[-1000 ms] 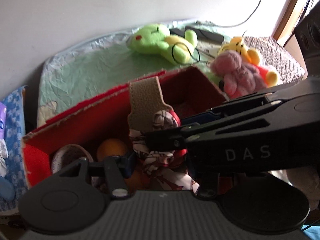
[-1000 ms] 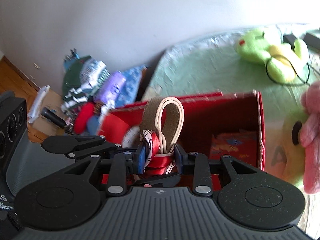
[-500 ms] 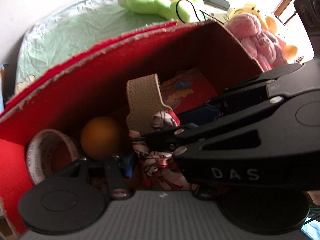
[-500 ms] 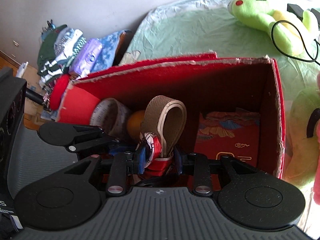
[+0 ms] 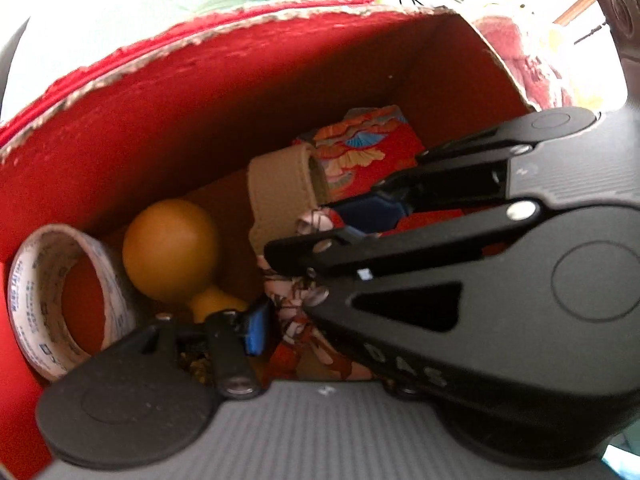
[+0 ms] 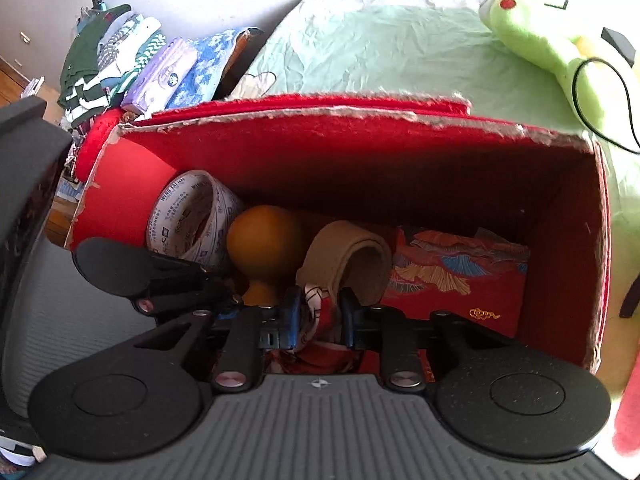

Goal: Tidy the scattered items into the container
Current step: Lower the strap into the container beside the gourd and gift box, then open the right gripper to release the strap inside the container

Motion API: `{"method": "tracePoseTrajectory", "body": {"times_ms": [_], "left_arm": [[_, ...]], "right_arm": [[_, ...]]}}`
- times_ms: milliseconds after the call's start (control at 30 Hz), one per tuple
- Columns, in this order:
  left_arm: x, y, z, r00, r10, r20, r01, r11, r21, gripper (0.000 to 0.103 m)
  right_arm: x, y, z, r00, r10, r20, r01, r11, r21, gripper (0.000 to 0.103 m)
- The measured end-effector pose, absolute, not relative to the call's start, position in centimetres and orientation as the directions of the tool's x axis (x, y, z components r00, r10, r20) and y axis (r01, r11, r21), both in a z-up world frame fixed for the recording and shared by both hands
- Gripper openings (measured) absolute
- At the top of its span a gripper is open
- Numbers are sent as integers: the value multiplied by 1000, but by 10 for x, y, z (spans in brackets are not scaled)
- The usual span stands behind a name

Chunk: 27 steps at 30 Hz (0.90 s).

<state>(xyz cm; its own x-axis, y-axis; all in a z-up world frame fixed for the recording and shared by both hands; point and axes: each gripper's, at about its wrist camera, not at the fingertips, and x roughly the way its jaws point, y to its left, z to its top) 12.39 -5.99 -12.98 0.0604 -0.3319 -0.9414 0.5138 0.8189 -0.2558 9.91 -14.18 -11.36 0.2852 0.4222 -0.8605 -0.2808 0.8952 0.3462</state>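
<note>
Both tongs are reaching down into the red box, which is standing on the bed. The right tongs are closing on a patterned cloth item with a beige strap, near the middle of the box floor. The left tongs are grasping the same cloth lower down. The risk, I think, is that one side is letting go too early, so the strap is snagging a finger and coming out again, or is knocking the orange bulb and the tape roll beside it.
</note>
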Motion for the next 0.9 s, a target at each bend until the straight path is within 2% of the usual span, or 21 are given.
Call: {"method": "tracePoseTrajectory", "body": {"times_ms": [167,300,400,467,767,900], "left_arm": [[121,-52,-127,85,-346,-934,484,834,-265,50],[115,-50,-122,125,-341,-932,487,839,-242,56],[115,-45,-121,129,-352,-927,465,847,-257,62],[115,-41,-121,125,-359,-925,451,851,-269,63],[107,-31,-118,144,-381,-913,410,863,-296,65],[102,-33,-115,143,-394,-908,421,854,-304,65]], "right_arm": [[100,-141,-113,311,427,-849,-277,895,349,19],[99,-138,-113,331,439,-835,-294,889,351,19],[102,-138,-116,324,411,-852,-264,904,336,23],[101,-140,-114,337,411,-847,-257,906,337,26],[85,-160,-102,500,421,-756,-205,906,369,26],[85,-159,-102,511,389,-766,-183,921,345,26]]}}
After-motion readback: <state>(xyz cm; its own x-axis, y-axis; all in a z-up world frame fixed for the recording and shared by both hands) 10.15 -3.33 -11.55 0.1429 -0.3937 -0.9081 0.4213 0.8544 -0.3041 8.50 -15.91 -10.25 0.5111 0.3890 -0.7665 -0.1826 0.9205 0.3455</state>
